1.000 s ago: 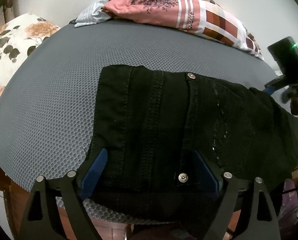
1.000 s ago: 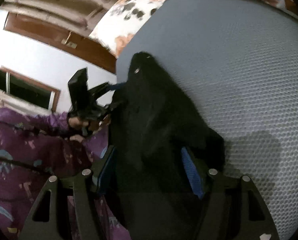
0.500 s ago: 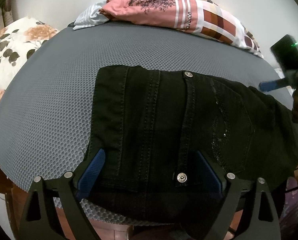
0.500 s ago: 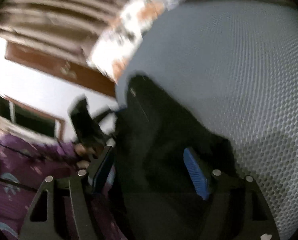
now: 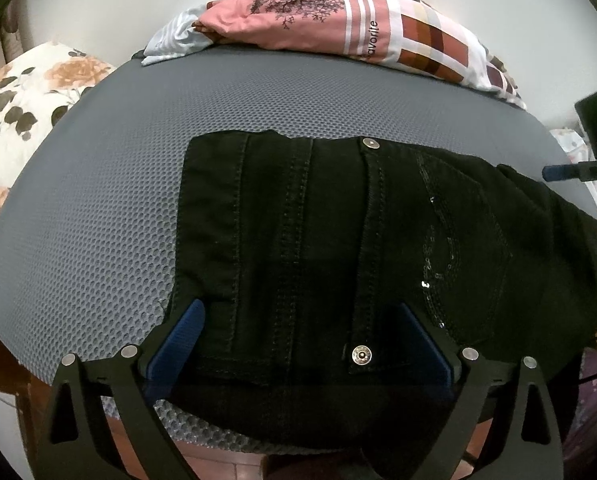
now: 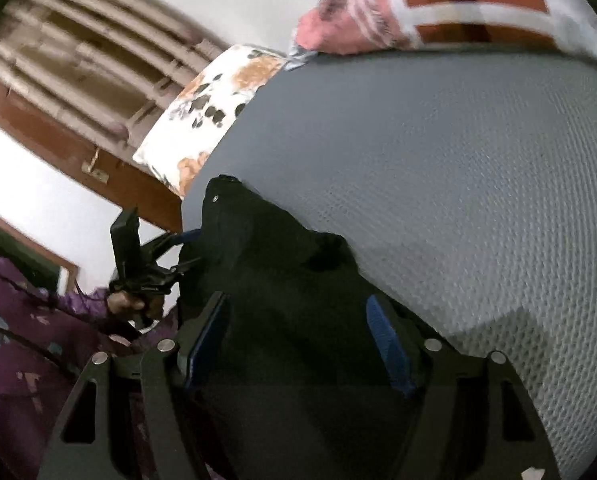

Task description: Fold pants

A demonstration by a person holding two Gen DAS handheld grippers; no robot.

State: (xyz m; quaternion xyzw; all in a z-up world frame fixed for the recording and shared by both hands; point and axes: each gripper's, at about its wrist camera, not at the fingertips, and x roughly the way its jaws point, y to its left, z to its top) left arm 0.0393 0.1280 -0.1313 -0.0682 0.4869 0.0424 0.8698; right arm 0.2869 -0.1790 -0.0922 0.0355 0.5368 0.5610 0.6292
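My left claw (image 5: 298, 336) sat at the near edge of the bed (image 5: 98, 208), fingers spread wide over the waistband end of the black pants (image 5: 338, 240), blue pads either side of the fabric and not pinching it as far as I could tell. My right claw (image 6: 298, 344) was also spread wide with dark cloth bunched between its pads; whether it actually gripped anything I couldn't tell, frame was blurry. The pants lay flat on the grey mesh bed, waist to my left, legs running off toward the right edge, snap button (image 5: 361, 355) near the left claw. I judged this as an early step: laid out, both ends being lined up, no fold made yet. Next move called for closing both claws on the cloth and carrying one end over the other, keeping edges even. Far side: floral pillow (image 5: 26, 96), pile of pink clothes (image 5: 338, 20) against the wall.
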